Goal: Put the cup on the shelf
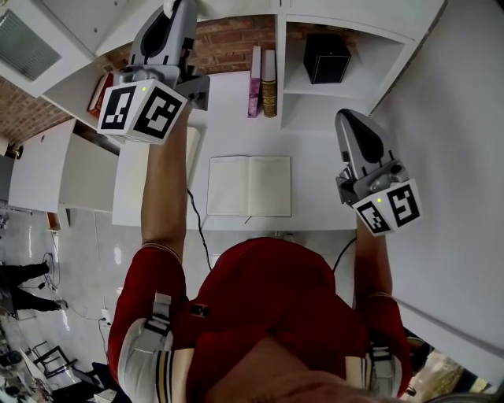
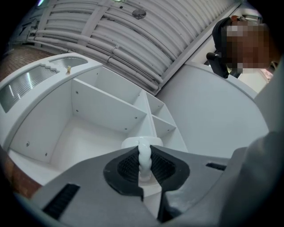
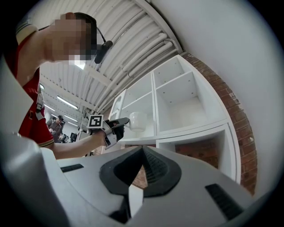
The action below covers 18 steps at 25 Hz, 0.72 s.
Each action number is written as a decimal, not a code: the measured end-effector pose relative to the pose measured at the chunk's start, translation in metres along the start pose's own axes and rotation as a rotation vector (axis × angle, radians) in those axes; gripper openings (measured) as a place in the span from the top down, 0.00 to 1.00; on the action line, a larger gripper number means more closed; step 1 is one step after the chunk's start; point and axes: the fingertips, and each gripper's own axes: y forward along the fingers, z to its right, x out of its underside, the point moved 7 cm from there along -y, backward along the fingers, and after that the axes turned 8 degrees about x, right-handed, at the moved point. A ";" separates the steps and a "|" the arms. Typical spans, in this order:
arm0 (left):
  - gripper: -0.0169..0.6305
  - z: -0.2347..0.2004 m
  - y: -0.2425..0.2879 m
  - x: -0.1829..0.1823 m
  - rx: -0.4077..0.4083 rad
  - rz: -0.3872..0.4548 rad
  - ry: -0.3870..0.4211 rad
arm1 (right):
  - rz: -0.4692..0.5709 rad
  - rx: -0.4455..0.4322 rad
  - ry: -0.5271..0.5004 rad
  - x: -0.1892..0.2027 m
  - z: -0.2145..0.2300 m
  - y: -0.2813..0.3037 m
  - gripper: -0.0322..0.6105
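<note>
Upright cup (image 3: 137, 120) (rim up), handle pinched in left gripper (image 2: 144, 165) jaws, at a roomy shelf (image 2: 111, 106) bay's edge; right gripper (image 3: 142, 153) jaws closed, empty

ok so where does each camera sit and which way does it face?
Head view: on the person's head, looking steeply down at the desk and open notebook; arms, red shirt, left gripper and right gripper show.
Left gripper view: on the left gripper, looking along its jaws, shut on the cup handle, into the white shelf.
Right gripper view: on the right gripper, facing the shelf side-on over its shut jaws; the left arm shows.
Shared: both gripper views show cup and shelf.
</note>
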 end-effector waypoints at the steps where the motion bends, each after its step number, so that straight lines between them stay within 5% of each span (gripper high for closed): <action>1: 0.91 -0.002 0.002 0.002 -0.004 -0.003 -0.001 | 0.000 0.001 0.000 0.000 0.002 0.000 0.95; 18: 0.91 -0.017 0.032 0.035 -0.039 -0.053 -0.011 | -0.003 0.037 0.010 0.007 0.016 -0.003 0.95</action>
